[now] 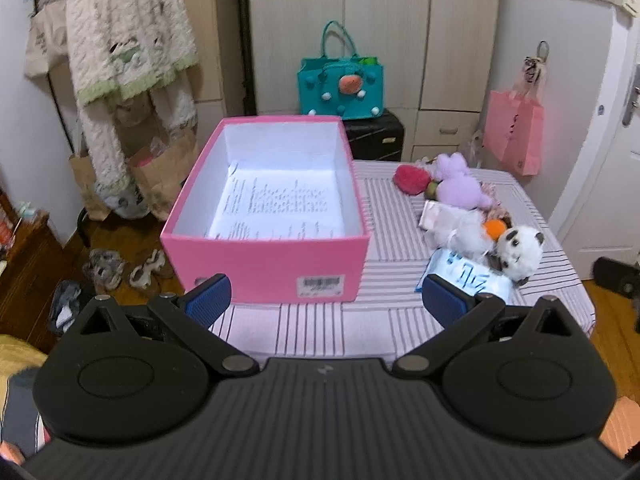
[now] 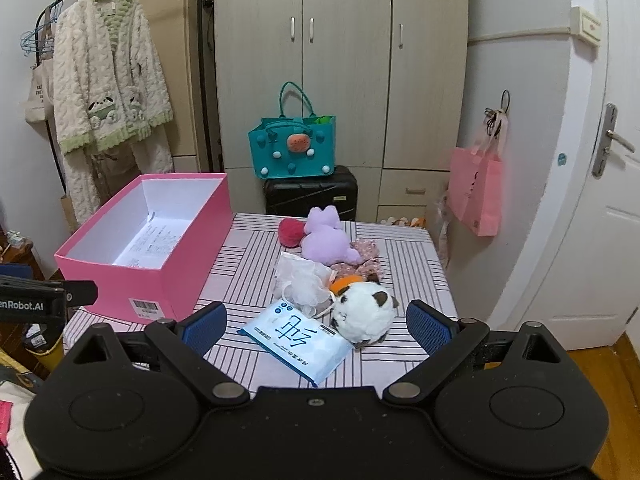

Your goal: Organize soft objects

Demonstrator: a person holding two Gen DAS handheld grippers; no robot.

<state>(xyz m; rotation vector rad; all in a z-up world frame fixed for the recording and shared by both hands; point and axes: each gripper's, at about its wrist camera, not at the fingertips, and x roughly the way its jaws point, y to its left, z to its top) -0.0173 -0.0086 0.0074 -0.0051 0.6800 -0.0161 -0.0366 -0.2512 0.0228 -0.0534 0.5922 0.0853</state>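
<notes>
An open pink box [image 1: 264,264] [image 2: 132,284] with a printed sheet inside stands on the left of the striped table [image 1: 380,320] [image 2: 248,264]. To its right lies a heap of soft things: a white panda plush [image 1: 518,252] [image 2: 362,314], a blue-white tissue pack [image 1: 468,276] [image 2: 296,338], a white mesh puff [image 2: 304,280], a purple plush [image 1: 460,184] [image 2: 326,238], a red ball [image 1: 410,178] [image 2: 291,231] and floral cloth [image 2: 362,258]. My left gripper [image 1: 326,300] hangs open before the box. My right gripper [image 2: 316,326] is open above the tissue pack, holding nothing.
A teal felt bag [image 2: 292,146] sits on a black suitcase [image 2: 310,194] behind the table. A pink bag [image 2: 476,192] hangs on the right by a white door [image 2: 600,200]. A fleece robe [image 2: 108,92] hangs at left; shoes [image 1: 124,268] lie on the floor.
</notes>
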